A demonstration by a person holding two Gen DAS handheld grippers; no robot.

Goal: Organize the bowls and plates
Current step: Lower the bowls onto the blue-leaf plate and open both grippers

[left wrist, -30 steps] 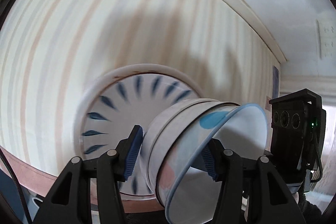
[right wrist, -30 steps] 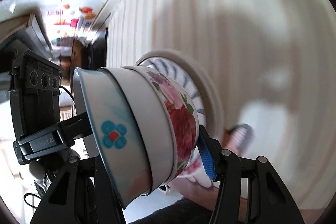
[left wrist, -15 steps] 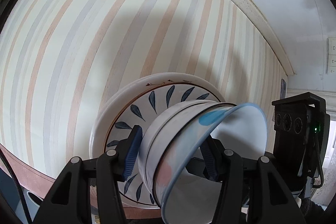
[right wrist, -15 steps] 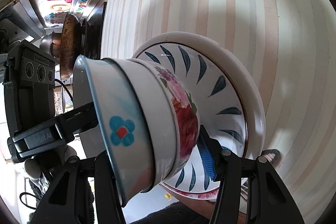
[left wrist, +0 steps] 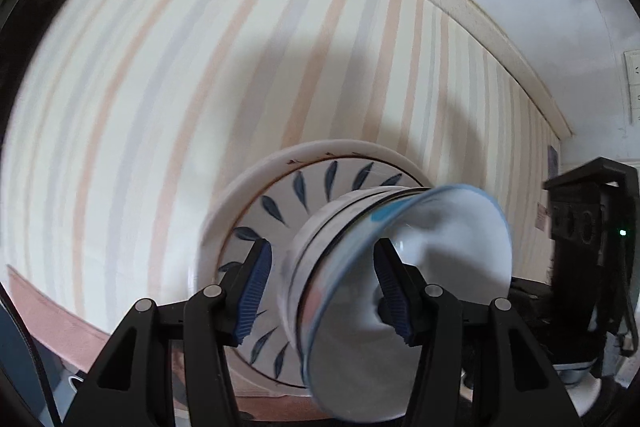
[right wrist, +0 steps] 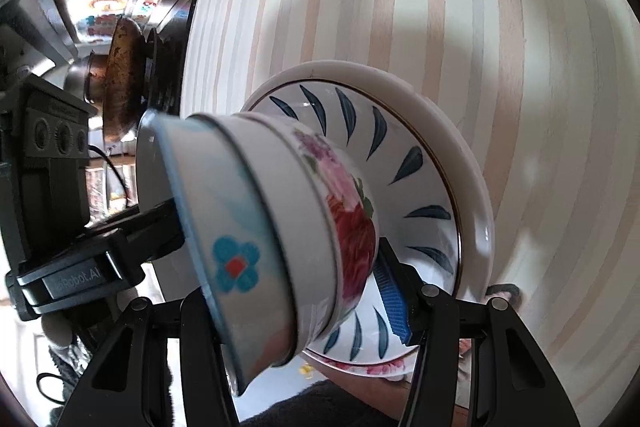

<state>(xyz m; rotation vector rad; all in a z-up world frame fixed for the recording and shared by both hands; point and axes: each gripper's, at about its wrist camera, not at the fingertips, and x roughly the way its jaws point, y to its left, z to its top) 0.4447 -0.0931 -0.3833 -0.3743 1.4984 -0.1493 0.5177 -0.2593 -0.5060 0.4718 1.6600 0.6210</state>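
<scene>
I see the stack of three nested bowls (right wrist: 280,227), the blue-flower bowl on top, held between both tongs: my left tongs (left wrist: 324,291) clamp the stack's wall, my right tongs (right wrist: 304,283) grip its opposite side. The stack sits over the leaf-patterned plate (right wrist: 420,167), itself on a white plate (left wrist: 236,203), on the striped table (left wrist: 160,87). A dirty pan (right wrist: 124,75) stands far off.

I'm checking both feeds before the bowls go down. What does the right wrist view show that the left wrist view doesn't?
Right wrist only: the bowls' outer sides, with a blue flower and red and pink roses, plus a pan on the stove.
Left wrist only: the white inside of the top bowl and a wall switch.
Both: the stacked bowls, the plate with blue leaf marks, and the striped tabletop.
</scene>
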